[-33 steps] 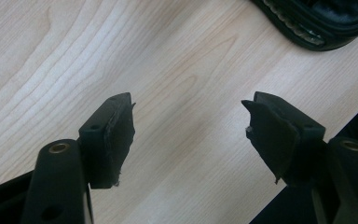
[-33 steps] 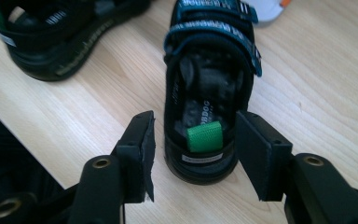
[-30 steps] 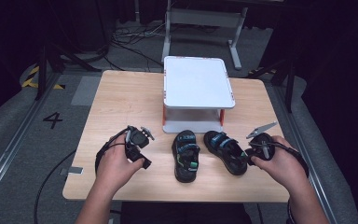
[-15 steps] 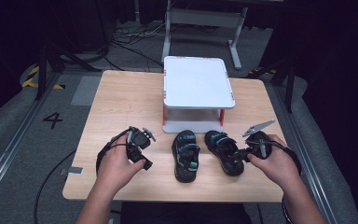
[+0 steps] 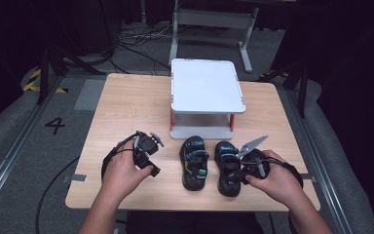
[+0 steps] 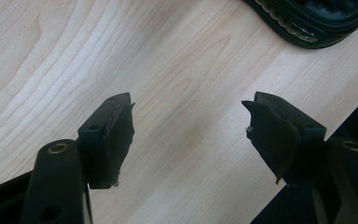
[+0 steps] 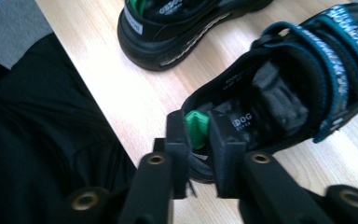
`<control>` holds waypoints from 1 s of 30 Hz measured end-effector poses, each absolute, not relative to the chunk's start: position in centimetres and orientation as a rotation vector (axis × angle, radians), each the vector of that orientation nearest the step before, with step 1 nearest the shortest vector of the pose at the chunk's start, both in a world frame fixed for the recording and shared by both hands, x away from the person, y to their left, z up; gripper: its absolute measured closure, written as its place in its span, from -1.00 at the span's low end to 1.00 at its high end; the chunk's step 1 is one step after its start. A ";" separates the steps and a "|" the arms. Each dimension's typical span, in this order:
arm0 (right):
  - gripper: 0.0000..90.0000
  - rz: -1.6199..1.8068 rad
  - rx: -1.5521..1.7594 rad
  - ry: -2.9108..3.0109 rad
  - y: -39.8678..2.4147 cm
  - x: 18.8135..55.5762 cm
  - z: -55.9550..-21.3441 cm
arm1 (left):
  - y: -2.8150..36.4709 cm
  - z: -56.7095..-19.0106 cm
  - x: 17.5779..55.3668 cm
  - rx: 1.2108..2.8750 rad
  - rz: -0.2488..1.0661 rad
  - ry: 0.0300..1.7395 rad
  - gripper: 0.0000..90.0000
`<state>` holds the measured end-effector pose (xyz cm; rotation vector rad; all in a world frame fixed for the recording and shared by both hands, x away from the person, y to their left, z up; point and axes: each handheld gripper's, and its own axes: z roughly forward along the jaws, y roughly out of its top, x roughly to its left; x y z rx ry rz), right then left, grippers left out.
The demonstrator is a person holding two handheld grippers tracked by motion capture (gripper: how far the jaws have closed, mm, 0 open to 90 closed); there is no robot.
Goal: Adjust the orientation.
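right claw [image 7: 198, 140] clamped on green heel tab [image 7: 196, 128] of right sandal [image 7: 279, 88], jaws just reopened a bit; nothing lifted yet; left claw [image 6: 189, 135] apart, idle over table [image 6: 177, 65]; other sandal [image 5: 195, 162] untouched beside it

Two sandals side by side near table [image 5: 126, 107] front edge, left sandal [image 5: 195, 162] just beside right sandal [image 5: 228, 167]; raised two-tier stand [image 5: 205, 92] directly behind them, mid-table.
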<state>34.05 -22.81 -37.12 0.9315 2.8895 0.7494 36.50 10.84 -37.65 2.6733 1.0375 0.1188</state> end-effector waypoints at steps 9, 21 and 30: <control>0.07 0.596 0.717 2.671 -22.2 36.7 -38.3 | 11.7 -37.7 35.9 2.666 0.123 1.073 -0.31; 0.63 0.627 0.590 2.668 -20.4 38.8 -38.9 | 13.2 -37.8 34.9 2.634 0.119 1.142 -0.31; 0.61 0.720 0.645 2.692 -19.0 40.2 -39.5 | 13.6 -38.0 34.9 2.631 0.111 1.163 -0.31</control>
